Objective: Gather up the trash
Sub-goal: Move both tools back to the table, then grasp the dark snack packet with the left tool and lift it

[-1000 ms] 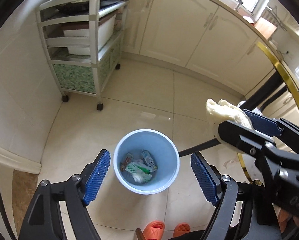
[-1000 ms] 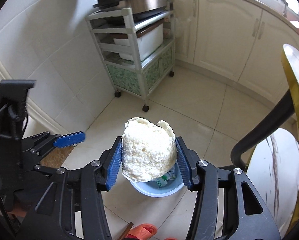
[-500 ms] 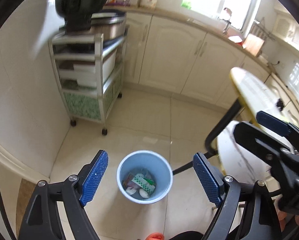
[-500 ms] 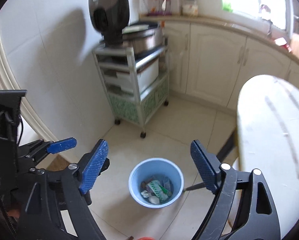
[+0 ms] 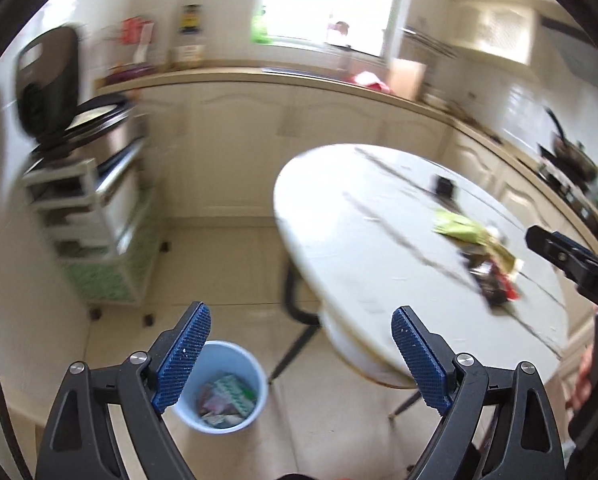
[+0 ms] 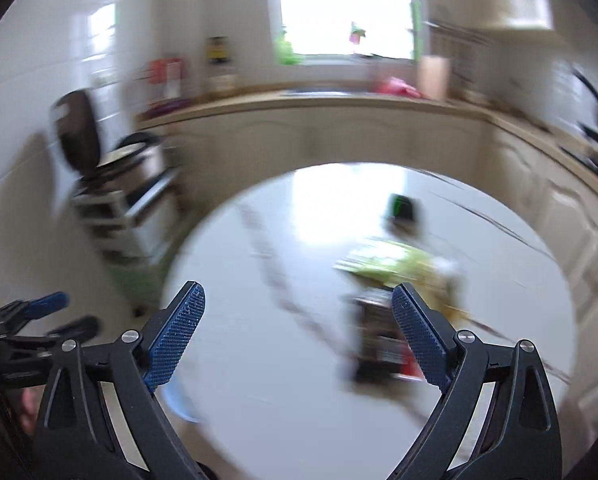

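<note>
Both views have swung from bin (image 5: 219, 388) to littered table (image 6: 299, 360); each gripper gapes empty.

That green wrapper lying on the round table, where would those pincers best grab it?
Probably from above, on the crumpled raised edge of the green wrapper. It lies low on the table, so a flat side approach would find little to pinch. The right gripper stands open, empty.

Left claw (image 5: 301, 354) and right claw (image 6: 297, 336) have just been opening; both gape wide, empty.
</note>
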Demonstrator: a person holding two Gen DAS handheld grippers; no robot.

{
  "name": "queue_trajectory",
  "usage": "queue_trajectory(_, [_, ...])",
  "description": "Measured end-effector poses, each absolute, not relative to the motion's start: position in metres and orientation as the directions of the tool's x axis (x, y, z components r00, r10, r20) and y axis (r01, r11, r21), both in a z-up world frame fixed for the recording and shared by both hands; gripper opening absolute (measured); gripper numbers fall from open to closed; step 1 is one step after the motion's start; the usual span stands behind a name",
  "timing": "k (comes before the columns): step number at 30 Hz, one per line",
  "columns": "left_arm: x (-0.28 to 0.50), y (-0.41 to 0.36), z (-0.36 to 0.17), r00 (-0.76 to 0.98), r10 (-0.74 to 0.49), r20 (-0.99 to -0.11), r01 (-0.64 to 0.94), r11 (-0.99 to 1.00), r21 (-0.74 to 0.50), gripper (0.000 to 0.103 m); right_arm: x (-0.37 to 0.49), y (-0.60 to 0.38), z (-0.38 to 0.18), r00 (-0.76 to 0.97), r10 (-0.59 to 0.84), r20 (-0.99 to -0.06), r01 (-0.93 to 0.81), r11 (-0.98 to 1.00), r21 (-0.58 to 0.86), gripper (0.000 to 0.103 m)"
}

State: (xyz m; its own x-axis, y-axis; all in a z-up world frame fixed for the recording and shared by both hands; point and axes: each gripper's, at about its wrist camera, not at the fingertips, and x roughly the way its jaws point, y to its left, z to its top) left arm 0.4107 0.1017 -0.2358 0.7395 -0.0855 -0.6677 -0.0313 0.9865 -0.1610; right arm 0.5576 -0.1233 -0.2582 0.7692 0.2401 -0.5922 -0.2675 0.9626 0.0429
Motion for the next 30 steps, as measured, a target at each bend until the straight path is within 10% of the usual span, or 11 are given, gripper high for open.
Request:
queue_trajectory(20, [0.592,-0.085,-0.276,0.565,-0.264,-0.782,0.207,0.962,-0.176,0.086,0.576,-0.281,-0.311,0.695,0.121,-0.708,-0.059,0.992,0.113,0.094])
queue_trajectory(30, [0.607,-0.082,-0.283,0.566,-0.311,-0.764,0.241,0.948,-0.208,0.038,0.578,-0.286,-0.312,0.696,0.151,-0.702,-0.076,0.988,0.137,0.094])
